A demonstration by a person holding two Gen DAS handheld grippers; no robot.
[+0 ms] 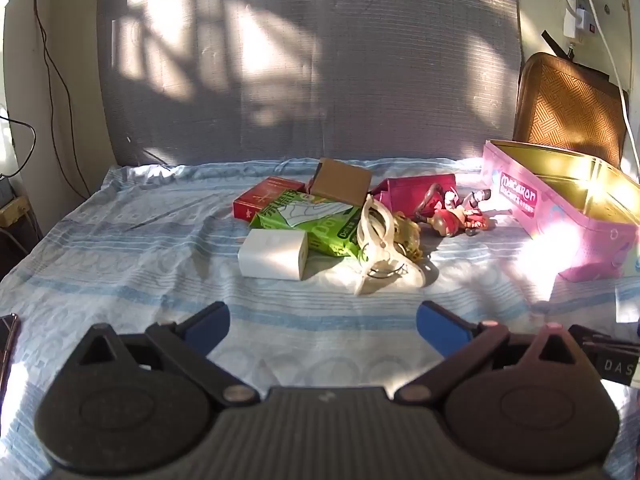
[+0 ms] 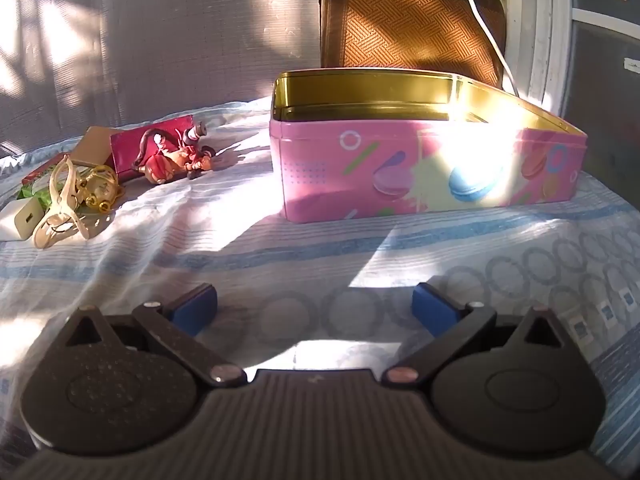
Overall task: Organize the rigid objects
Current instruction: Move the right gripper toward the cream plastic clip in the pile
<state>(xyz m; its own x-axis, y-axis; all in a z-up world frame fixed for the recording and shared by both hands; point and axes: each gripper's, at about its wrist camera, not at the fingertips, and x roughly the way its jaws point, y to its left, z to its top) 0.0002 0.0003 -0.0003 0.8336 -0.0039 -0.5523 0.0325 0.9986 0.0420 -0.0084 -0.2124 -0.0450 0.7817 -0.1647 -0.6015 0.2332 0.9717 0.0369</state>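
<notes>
Two claws spread and holding nothing, left claw [image 1: 323, 322] facing white charger [image 1: 273, 255] and cream clip [image 1: 380, 246], right claw [image 2: 314, 305] near open pink tin [image 2: 420, 172] on bed sheet [image 1: 120, 240]

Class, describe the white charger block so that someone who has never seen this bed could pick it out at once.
Start at the open pink macaron-print tin on the blue patterned bedsheet, then look left to the pile of small objects. At the pile's near-left edge, against the green packet, lies the plain white rectangular charger block. It is the only unprinted, smooth white box there; the cream plastic clip beside it is openwork.
</notes>
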